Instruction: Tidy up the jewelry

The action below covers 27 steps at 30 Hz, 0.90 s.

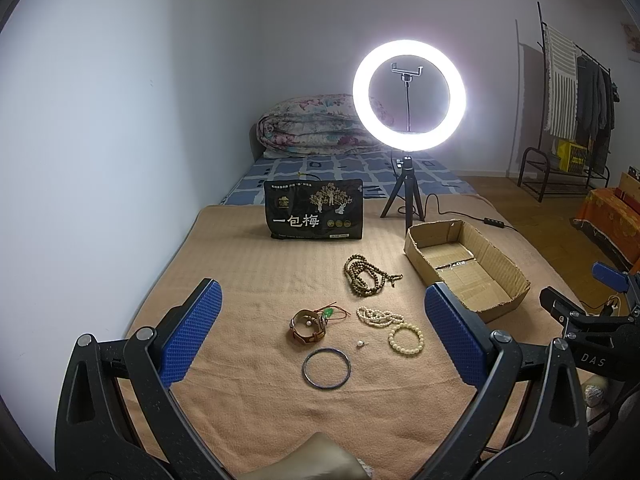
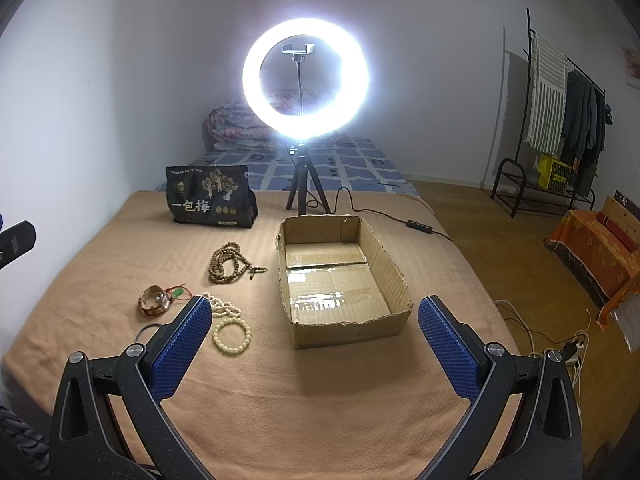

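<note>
Pearl earring (image 1: 361,344) visible left view only; right hides it.

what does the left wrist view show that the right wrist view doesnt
Only the left wrist view shows the small pearl stud lying loose and the whole metal bangle; in the right wrist view that claw's finger covers most of the bangle. Only the right wrist view shows the full bare floor of the cardboard box and the power strip on the floor. Both show the brown bead necklace, cream bead bracelet, white bead strand, watch, black bag and ring light. The left claw and right claw are both open.
</note>
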{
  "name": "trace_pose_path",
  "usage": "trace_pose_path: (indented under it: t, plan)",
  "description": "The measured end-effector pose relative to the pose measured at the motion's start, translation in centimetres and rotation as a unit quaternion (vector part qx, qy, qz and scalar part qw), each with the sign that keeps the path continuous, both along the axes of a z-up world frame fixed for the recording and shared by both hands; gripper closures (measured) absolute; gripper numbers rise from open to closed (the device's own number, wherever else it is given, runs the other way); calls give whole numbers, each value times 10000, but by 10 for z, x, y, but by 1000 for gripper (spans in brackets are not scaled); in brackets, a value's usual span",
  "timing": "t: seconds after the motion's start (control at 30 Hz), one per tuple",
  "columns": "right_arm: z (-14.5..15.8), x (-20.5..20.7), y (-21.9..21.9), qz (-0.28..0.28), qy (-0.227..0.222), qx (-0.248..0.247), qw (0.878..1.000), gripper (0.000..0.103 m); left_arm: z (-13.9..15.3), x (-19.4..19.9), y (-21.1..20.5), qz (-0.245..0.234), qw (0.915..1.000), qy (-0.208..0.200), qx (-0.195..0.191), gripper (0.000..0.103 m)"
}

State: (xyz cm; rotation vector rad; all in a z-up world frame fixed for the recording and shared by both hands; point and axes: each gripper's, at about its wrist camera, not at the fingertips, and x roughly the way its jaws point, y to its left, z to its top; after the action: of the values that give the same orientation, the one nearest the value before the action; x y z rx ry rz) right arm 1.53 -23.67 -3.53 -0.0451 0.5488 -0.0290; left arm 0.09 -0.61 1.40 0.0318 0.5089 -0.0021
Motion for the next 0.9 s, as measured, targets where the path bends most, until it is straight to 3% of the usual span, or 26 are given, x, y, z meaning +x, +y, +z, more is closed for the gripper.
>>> trace_pose_path:
  t: [0.9]
  plan:
    - [-7, 10, 6, 144, 223, 41, 9996, 0, -15, 19, 15, 187, 9995, 238, -51, 0]
